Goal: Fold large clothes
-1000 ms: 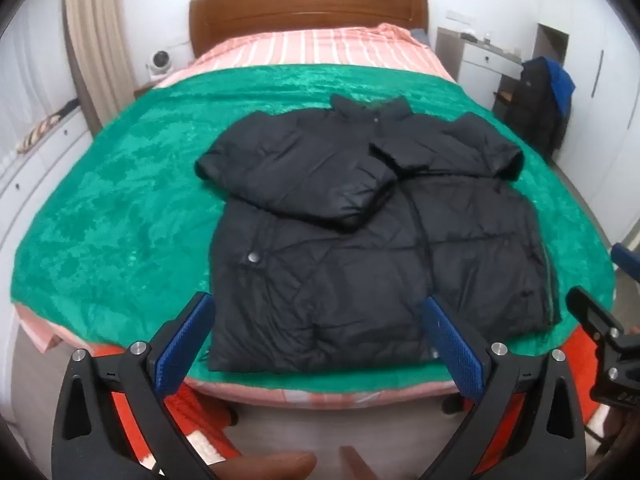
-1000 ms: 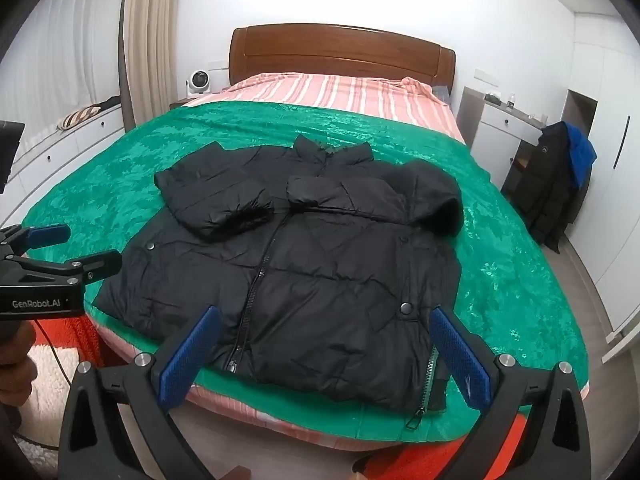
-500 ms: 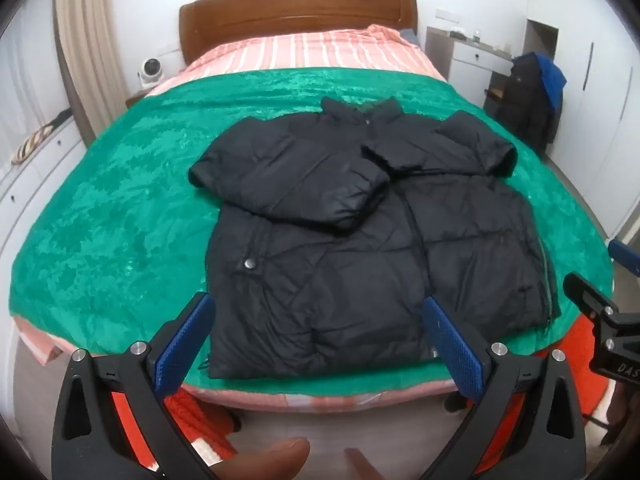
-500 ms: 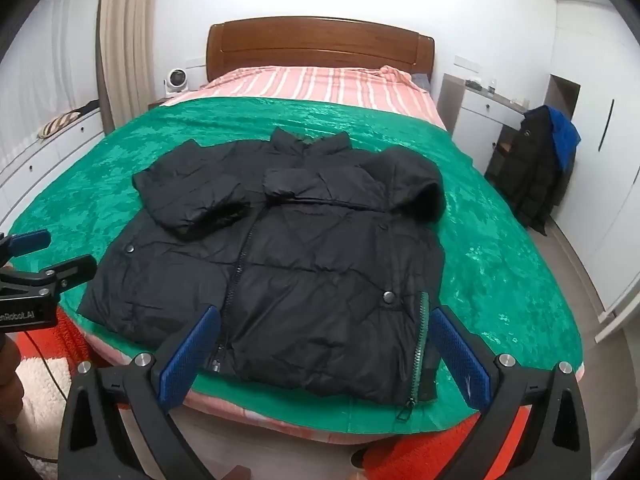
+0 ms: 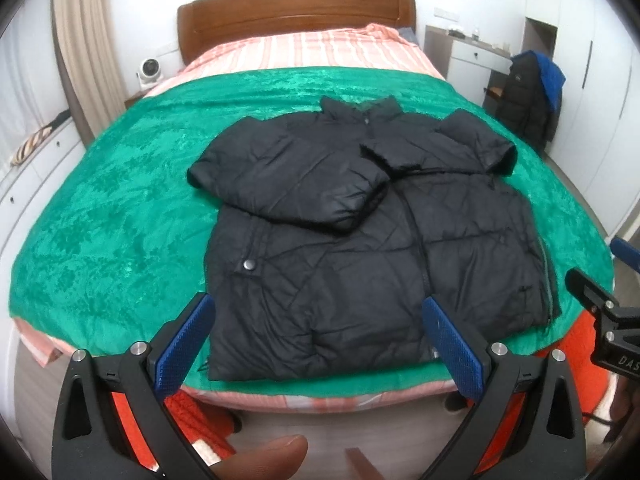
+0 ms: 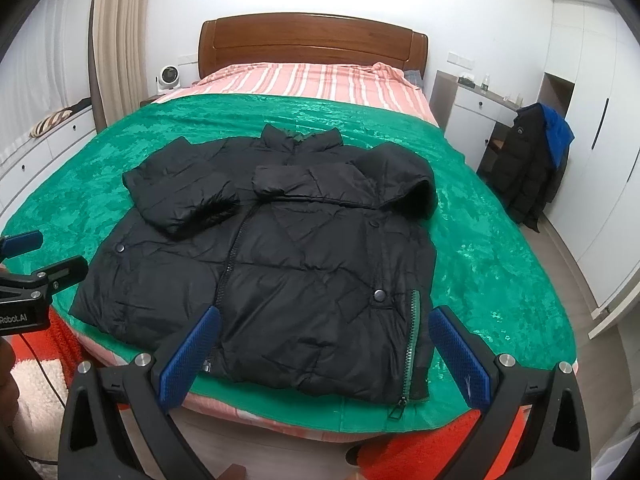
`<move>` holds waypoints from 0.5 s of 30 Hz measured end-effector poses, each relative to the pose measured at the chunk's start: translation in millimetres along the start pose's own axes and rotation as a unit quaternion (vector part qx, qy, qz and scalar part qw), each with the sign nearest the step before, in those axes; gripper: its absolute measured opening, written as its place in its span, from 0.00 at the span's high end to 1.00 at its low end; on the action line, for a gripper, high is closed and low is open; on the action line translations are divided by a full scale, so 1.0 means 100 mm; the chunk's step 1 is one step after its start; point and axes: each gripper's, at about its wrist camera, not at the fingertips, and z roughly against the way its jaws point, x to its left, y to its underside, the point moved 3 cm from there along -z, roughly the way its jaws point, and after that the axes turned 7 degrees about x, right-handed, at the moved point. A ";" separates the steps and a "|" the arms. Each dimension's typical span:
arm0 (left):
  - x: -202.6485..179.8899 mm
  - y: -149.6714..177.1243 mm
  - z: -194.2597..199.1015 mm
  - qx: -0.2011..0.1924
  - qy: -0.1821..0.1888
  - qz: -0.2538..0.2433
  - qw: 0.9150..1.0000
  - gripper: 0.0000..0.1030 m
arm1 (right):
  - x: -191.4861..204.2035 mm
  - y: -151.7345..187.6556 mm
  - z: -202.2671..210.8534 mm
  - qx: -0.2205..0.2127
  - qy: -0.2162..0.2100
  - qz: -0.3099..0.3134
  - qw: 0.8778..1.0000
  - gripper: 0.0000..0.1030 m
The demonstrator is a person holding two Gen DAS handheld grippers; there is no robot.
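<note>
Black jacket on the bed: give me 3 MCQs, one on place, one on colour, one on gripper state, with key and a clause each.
1. Where does the black jacket lie?
A. on the green blanket, near the bed's foot
B. on the floor
C. on the white dresser

2. What colour are the finger pads?
A. red
B. blue
C. yellow

3. How are the left gripper and right gripper?
A. both shut on the jacket
B. one open, one shut
C. both open, holding nothing

Key: 1 A, green shows around it; 2 B, blue pads; 3 C, wide gaps, no cloth between.

Our left gripper (image 5: pixel 316 340) gapes wide, holding nothing; our right gripper (image 6: pixel 326 354) likewise, level beside it
</note>
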 end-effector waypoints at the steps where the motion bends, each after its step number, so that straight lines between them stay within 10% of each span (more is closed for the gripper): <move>1: 0.00 0.00 0.00 0.000 0.000 0.000 1.000 0.00 | 0.00 0.00 0.00 0.001 0.002 0.000 1.000 0.00; 15: -0.01 0.00 -0.03 0.004 -0.010 -0.005 1.000 0.00 | -0.01 0.03 -0.01 0.004 0.016 0.005 1.000 0.00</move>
